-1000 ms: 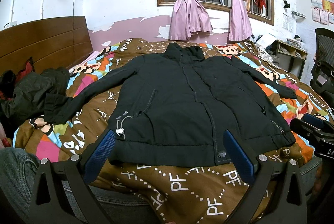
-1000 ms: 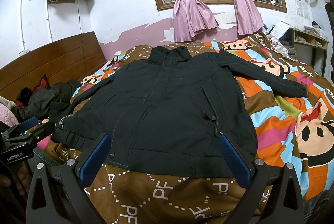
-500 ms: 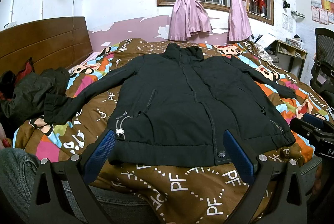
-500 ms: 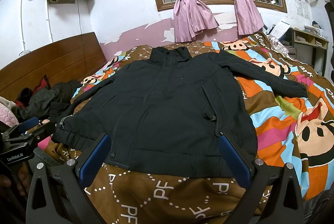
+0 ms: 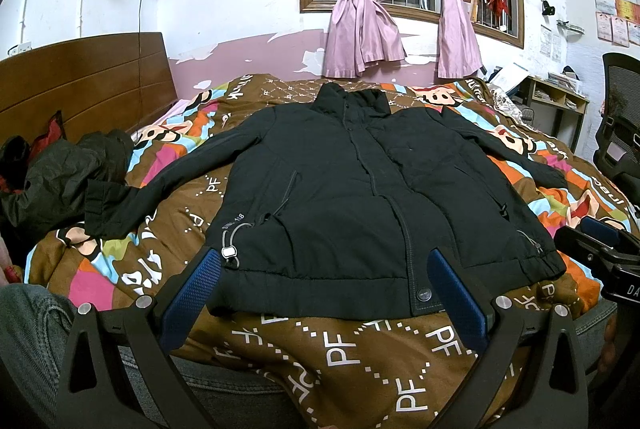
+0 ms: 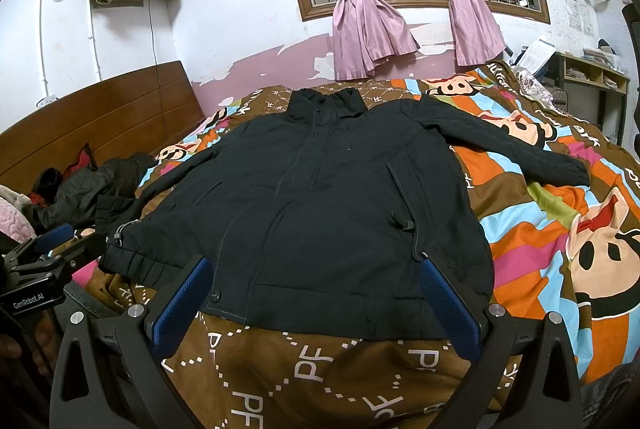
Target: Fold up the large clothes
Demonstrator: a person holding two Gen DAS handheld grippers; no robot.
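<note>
A large black jacket (image 5: 360, 197) (image 6: 320, 197) lies flat and face up on the bed, collar toward the window, both sleeves spread out to the sides. My left gripper (image 5: 322, 261) hovers open just short of the hem's left half, nothing between its blue pads. My right gripper (image 6: 314, 269) is open too, over the hem's right half, also holding nothing. Each gripper shows at the edge of the other's view: the right gripper (image 5: 600, 249), the left gripper (image 6: 52, 249).
A brown and multicoloured cartoon quilt (image 5: 340, 345) covers the bed. A crumpled dark garment (image 5: 60, 173) lies by the wooden headboard (image 5: 80, 81). A desk (image 5: 560, 101) and office chair (image 5: 620, 133) stand right. The person's jeans-clad leg (image 5: 32, 329) is at lower left.
</note>
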